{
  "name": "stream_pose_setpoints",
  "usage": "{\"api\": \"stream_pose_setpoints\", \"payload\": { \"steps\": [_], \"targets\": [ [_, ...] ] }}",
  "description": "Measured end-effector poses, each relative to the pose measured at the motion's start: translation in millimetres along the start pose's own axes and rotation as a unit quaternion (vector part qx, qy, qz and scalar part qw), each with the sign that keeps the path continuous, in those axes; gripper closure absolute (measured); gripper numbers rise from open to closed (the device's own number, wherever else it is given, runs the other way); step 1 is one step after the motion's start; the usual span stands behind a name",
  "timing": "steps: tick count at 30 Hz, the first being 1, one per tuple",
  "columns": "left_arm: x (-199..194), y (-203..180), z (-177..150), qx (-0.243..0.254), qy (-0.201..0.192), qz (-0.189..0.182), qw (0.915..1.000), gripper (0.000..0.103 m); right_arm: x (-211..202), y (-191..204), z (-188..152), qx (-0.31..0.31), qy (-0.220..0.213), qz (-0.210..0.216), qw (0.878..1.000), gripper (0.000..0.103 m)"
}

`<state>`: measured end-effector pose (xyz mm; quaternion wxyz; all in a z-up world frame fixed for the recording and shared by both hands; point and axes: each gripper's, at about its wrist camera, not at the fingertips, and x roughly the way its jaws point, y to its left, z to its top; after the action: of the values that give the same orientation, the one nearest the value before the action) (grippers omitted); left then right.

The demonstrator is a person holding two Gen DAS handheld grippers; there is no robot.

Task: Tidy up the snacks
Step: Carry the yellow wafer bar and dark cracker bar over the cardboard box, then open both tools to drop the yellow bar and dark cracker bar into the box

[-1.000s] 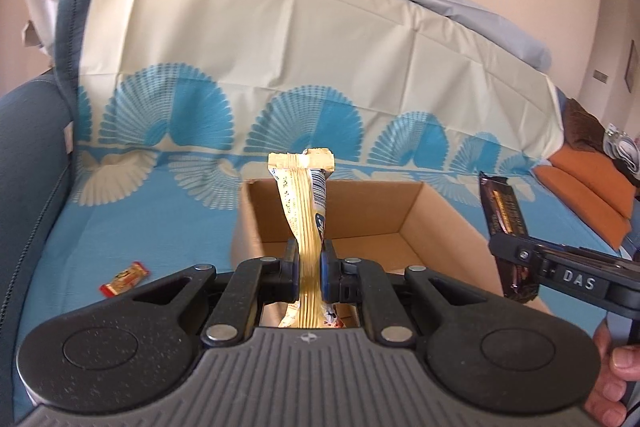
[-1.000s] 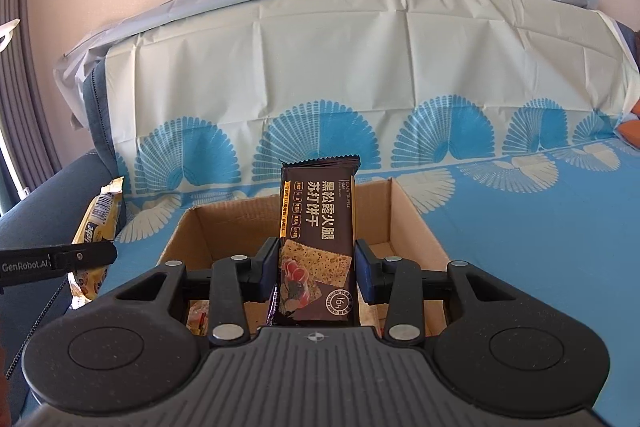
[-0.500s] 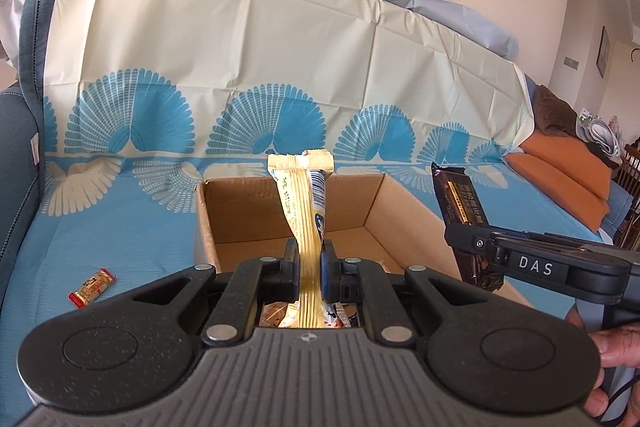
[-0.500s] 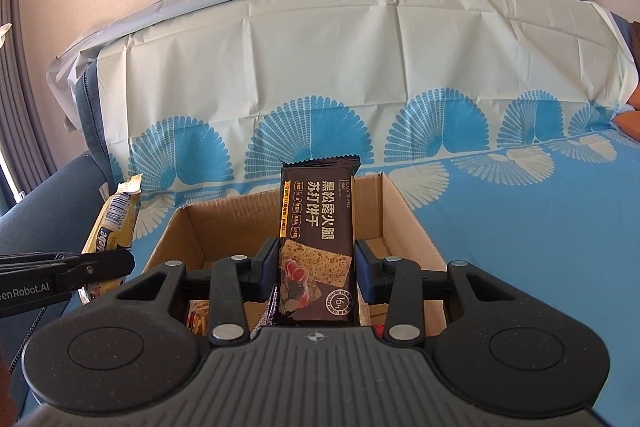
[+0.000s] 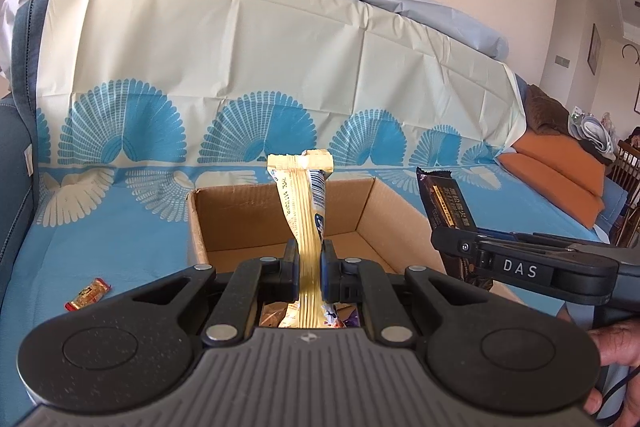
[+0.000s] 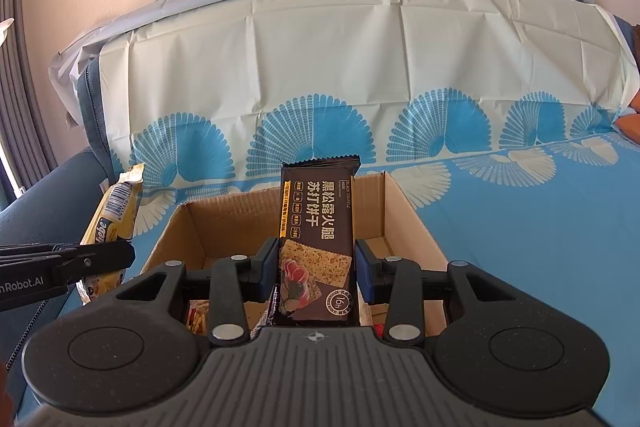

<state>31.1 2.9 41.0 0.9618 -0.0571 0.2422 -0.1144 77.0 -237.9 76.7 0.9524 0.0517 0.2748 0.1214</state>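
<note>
The open brown cardboard box (image 5: 280,223) had drifted rightward in the left view, its hand having swung a little. The left gripper (image 5: 309,263) pinched a thin yellow snack packet (image 5: 304,211) upright over it; the right gripper (image 6: 316,267) clamped a dark brown cracker packet (image 6: 318,227) likewise. Both hung above the box's near edge — released early, either might tip outside onto the blue patterned sofa cover (image 5: 120,235).

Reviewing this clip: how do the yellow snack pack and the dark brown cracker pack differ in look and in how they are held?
The yellow snack pack is narrow and crumpled, pinched edge-on in the left gripper; the dark brown cracker pack is wide and flat, held face-on in the right gripper. The yellow one twists near its top; the brown one stands straight. The left jaws are nearly together; the right stand wider. Both are upright, above the cardboard box.
</note>
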Motion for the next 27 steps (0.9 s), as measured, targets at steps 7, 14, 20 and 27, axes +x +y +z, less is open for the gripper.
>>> {"api": "stream_pose_setpoints", "payload": {
  "steps": [7,14,20,27],
  "targets": [
    [1.0,-6.6,-0.4,0.02,-0.001,-0.002,0.9998,0.093,0.4,0.6,-0.4,-0.003,0.0,0.001,1.0,0.062],
    [0.4,-9.8,-1.5,0.028,-0.002,-0.005,0.9996,0.093,0.4,0.9,-0.3,-0.003,0.001,0.001,1.0,0.062],
    [1.3,-10.0,-2.0,0.03,0.0,-0.009,0.9995,0.092,1.1,1.4,-0.2,-0.003,0.005,0.003,1.0,0.062],
    [1.9,-8.7,-1.4,0.023,-0.001,0.002,0.9997,0.064,6.9,7.5,-3.9,-0.018,0.021,-0.004,1.0,0.031]
  ]
}}
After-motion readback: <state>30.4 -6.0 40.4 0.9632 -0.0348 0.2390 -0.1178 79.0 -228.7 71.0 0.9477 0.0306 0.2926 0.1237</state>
